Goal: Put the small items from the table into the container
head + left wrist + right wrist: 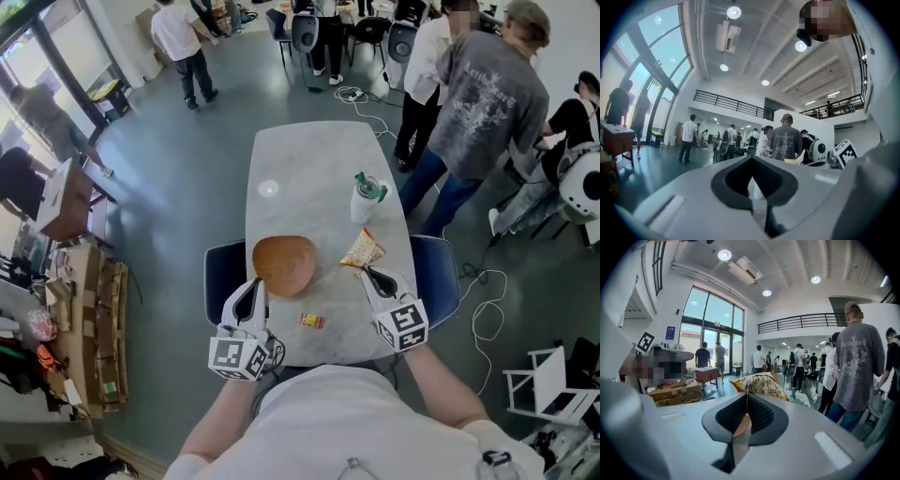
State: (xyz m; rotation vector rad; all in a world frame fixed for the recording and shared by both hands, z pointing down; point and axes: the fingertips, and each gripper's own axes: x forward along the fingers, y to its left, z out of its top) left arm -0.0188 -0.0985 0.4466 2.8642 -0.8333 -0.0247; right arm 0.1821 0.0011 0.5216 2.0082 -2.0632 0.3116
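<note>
A brown bowl [284, 265] sits on the marble table [309, 169] in front of me. My right gripper [366, 272] is shut on the lower edge of a yellow snack packet [362, 249], which hangs lifted just right of the bowl. In the right gripper view the packet [759, 383] stands up from the pinched jaw tips of the right gripper [746, 393], with the bowl [742, 425] below. A small red-and-yellow candy [312, 321] lies near the table's front edge. My left gripper [256, 283] hovers at the bowl's left rim; in its own view the left gripper [751, 158] is shut and holds nothing.
A white cup with a green lid [367, 197] stands behind the packet. Blue chairs [437, 272] flank the table on both sides. Several people [487, 103] stand past the far right end, and cables [483, 314] trail on the floor.
</note>
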